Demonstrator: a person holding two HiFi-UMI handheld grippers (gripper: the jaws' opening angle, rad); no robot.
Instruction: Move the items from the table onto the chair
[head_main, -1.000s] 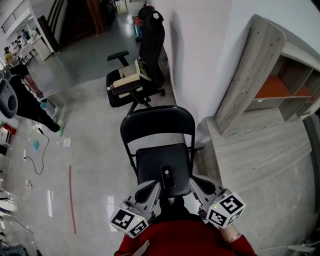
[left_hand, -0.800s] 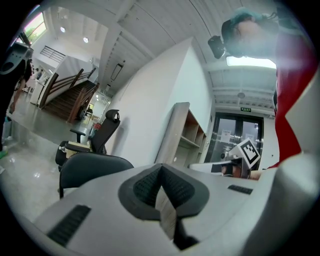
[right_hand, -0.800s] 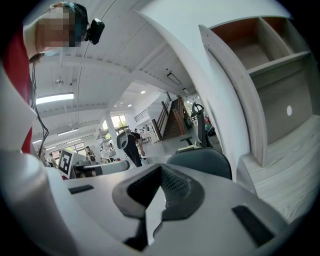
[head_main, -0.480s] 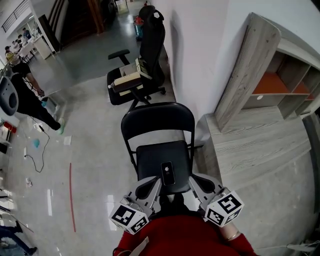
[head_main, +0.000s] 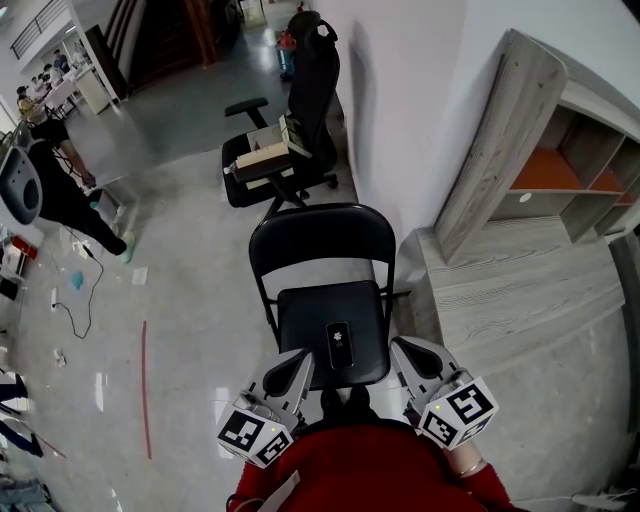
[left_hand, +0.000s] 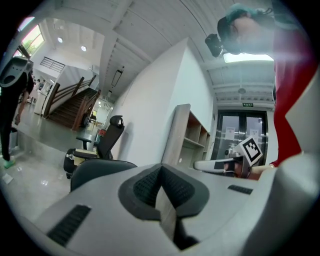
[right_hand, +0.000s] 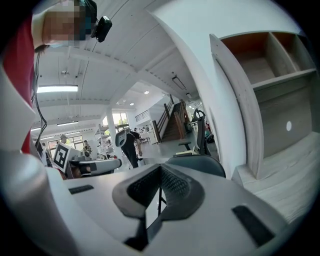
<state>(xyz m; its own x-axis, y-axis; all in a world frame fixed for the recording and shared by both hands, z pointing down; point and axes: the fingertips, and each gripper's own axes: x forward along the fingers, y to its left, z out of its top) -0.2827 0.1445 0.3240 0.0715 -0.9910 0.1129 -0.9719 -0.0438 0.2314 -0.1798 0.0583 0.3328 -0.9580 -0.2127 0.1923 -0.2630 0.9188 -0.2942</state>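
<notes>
A black folding chair (head_main: 322, 245) stands against the white wall, straight ahead of me. A dark phone (head_main: 339, 345) lies flat on its seat (head_main: 300, 320), near the front edge. My left gripper (head_main: 299, 366) hangs shut and empty just below the seat's front left corner. My right gripper (head_main: 405, 354) is shut and empty beside the seat's front right corner. The left gripper view shows pads pressed together with the chair back (left_hand: 95, 170) behind; the right gripper view shows its jaws together too, with the chair (right_hand: 200, 164) beyond.
A grey wood-grain table (head_main: 520, 290) with a shelf unit (head_main: 570, 160) stands right of the chair. A black office chair (head_main: 290, 130) holding boxes sits farther back. A person in black (head_main: 55, 190) stands at far left on the glossy floor (head_main: 170, 330).
The view has shifted slightly, so the chair sits a little more to the right. Both grippers have drawn back a little from the seat's front edge. The phone lies where it was.
</notes>
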